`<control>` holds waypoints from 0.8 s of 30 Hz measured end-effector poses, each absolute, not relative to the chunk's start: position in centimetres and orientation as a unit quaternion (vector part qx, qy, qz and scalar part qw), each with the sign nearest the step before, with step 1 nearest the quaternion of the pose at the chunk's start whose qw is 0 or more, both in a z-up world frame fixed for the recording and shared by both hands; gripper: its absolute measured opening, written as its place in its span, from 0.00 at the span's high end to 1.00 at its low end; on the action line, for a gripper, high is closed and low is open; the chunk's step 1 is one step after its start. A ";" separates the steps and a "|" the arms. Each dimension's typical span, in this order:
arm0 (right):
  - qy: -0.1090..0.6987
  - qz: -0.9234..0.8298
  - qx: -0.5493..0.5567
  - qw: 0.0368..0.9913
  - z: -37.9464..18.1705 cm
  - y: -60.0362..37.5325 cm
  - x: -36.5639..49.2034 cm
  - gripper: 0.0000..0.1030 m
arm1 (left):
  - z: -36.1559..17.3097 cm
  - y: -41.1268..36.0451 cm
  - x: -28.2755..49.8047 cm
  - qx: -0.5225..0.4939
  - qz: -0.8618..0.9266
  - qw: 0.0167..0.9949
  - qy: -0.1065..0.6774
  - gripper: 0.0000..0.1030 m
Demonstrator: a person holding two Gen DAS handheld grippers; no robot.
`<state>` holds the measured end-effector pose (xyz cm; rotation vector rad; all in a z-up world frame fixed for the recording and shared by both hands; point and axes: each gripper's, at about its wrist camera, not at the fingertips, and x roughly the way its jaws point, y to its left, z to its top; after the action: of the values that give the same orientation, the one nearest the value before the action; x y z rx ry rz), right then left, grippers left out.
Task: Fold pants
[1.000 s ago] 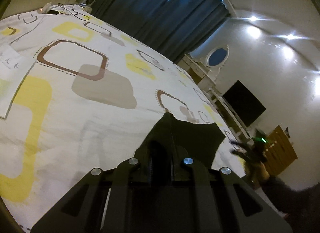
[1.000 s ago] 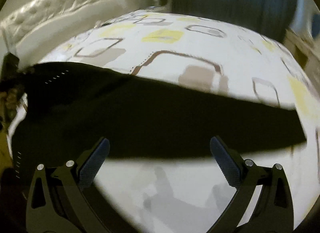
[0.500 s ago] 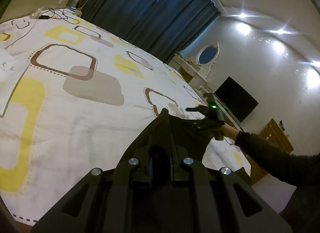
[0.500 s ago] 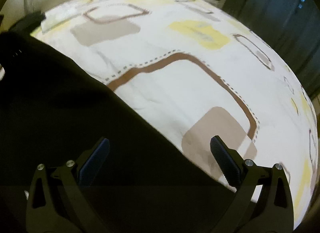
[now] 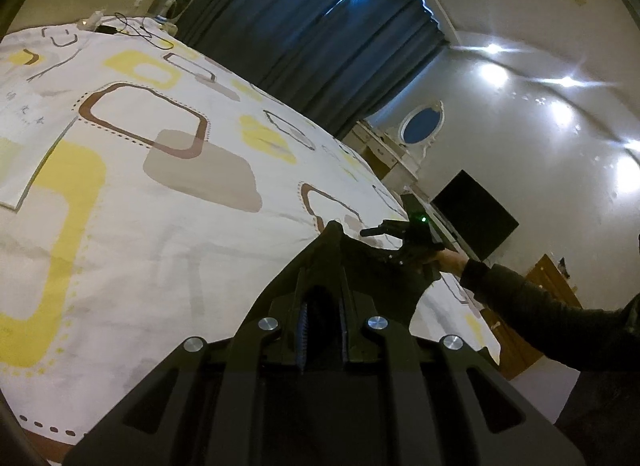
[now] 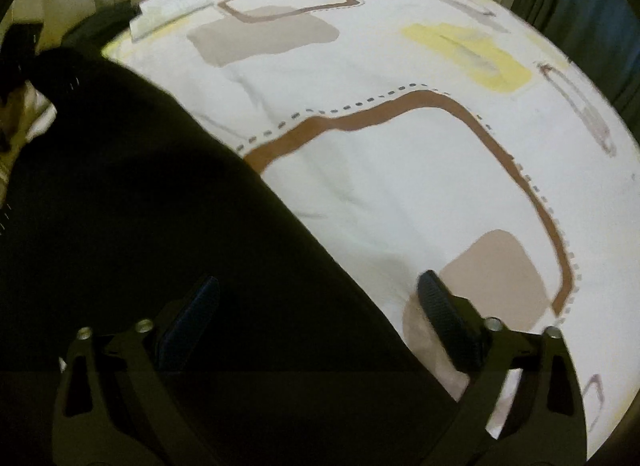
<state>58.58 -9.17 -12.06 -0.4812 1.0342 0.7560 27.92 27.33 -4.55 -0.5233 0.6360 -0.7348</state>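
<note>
Black pants (image 6: 160, 225) are lying across the bed (image 6: 400, 169); our left gripper (image 5: 322, 266) is clamping one end, while our right gripper (image 6: 316, 298), jaws just closing, is straddling the far edge, not yet pinching it for the fold.

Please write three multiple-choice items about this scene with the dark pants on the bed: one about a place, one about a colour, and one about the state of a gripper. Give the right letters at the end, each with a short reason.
1. Where do the pants lie in the right wrist view?
A. on the left part of the bedspread
B. on the floor
C. over a chair

2. What colour is the curtain?
A. yellow
B. dark blue
C. red

3. How does the left gripper stand?
A. wide open over bare bedspread
B. shut on the pants
C. out of view

Answers:
1 A, the dark cloth covers the left part of the patterned cover.
2 B, it hangs dark blue behind the bed.
3 B, its fingers meet with dark cloth pinched between them.
</note>
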 end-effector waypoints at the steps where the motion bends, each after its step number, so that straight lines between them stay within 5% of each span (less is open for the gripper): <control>1: 0.486 0.353 -0.224 0.767 -12.4 -8.9 58.8 0.33 | -4.6 27.4 27.9 -0.249 -0.348 0.852 0.302 0.88; 9: 0.524 0.348 -0.214 0.747 -13.1 -8.9 59.8 0.37 | -4.5 28.3 27.6 -0.254 -0.343 0.855 0.296 0.88; 13: 0.525 0.332 -0.216 0.753 -12.5 -9.1 59.4 0.72 | -5.0 27.7 28.0 -0.224 -0.325 0.860 0.324 0.88; 16: 0.505 0.317 -0.245 0.764 -12.0 -8.7 58.1 0.86 | -5.8 27.3 28.7 -0.209 -0.313 0.860 0.345 0.88; 24: 0.465 0.296 -0.243 0.798 -11.2 -8.8 55.2 0.90 | -7.0 26.4 30.6 -0.167 -0.278 0.868 0.375 0.86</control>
<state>55.22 -8.83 -11.17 -0.5217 0.9981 0.6346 30.64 26.38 -6.96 -0.3489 0.7849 -0.5819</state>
